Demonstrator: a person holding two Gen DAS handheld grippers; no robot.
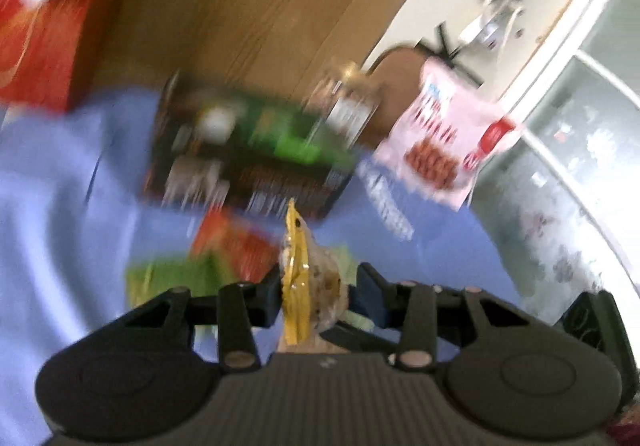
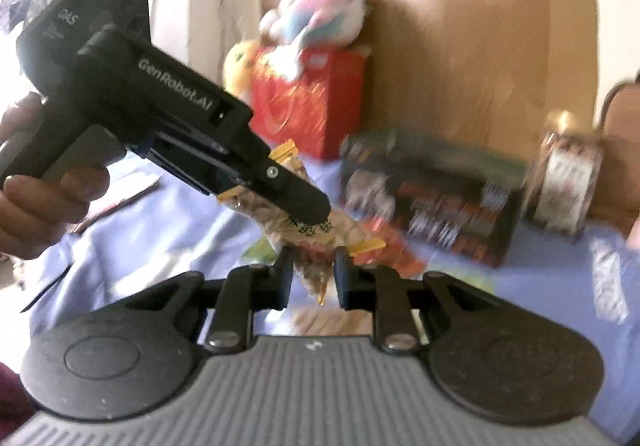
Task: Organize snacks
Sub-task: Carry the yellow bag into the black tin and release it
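Two grippers meet on one clear, yellow-edged snack packet (image 2: 298,202) at frame centre: the left gripper (image 1: 316,296) is clamped on it, while the right gripper (image 2: 310,278) has its jaws about the packet's lower end, contact uncertain. A dark green-and-black snack box (image 2: 432,202) lies right of centre on the blue cloth (image 2: 160,238).

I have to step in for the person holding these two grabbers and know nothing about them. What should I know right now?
Left gripper: jaws shut on the yellow-edged snack packet.
Right gripper: its jaws appear closed on the same packet's other end.
The packet is held above the blue cloth.
On the cloth: dark snack box, red box, pink bag, small jar.
Left: sorting; nothing looks grouped yet.
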